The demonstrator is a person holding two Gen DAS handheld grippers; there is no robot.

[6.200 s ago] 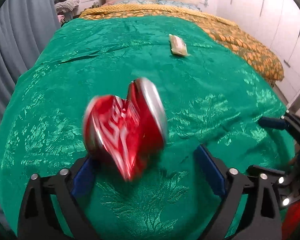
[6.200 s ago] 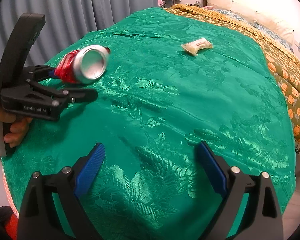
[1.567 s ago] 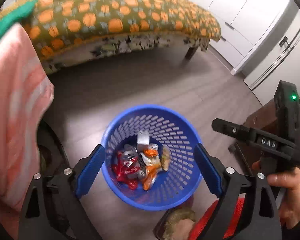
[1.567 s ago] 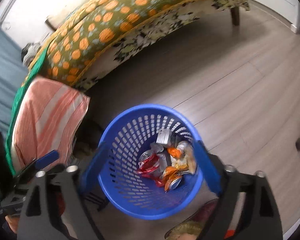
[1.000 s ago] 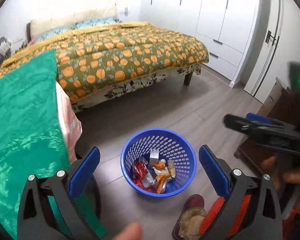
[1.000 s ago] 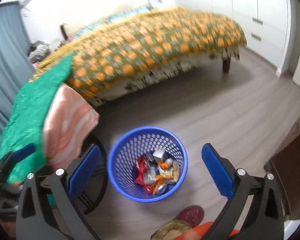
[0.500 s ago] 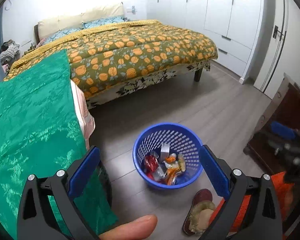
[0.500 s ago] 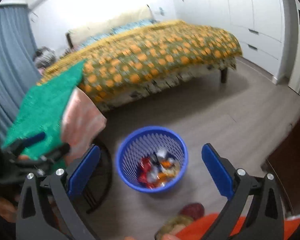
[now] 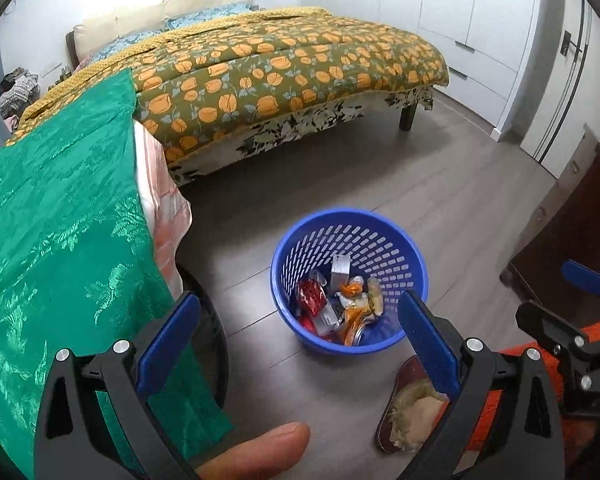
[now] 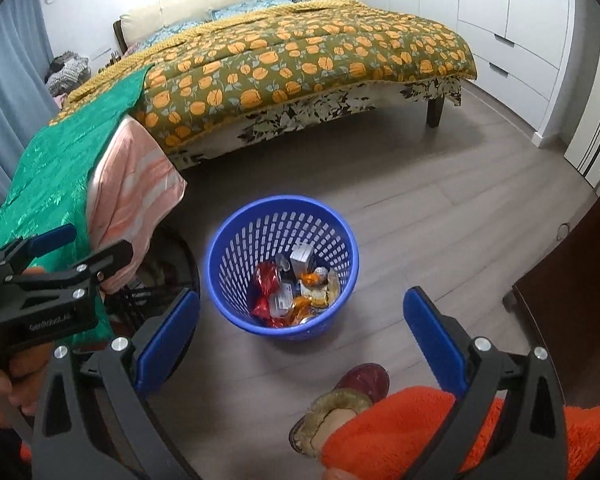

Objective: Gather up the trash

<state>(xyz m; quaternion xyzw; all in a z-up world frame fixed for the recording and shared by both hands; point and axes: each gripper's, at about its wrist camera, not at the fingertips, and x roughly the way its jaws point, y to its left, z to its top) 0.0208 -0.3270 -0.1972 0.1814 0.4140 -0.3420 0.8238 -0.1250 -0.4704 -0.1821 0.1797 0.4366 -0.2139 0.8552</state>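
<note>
Hovering above the trash-filled blue basket [image 9: 350, 236], the left hand-held gripper [image 9: 300, 332] and right hand-held gripper [image 10: 302, 326] gape wide, empty.

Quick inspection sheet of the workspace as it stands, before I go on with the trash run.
Surface: grey wood-look floor, bare around the basket.
Job's things: blue basket upright on the floor, holding a crushed red can and mixed wrappers.
Clutter: a slipper near the basket.
Grippers: left gripper and right gripper both open, holding nothing, above the floor.
Cables: nothing seen.
Surroundings: green cloth on the left, bed with orange-patterned cover, white wardrobes, dark wooden furniture.
</note>
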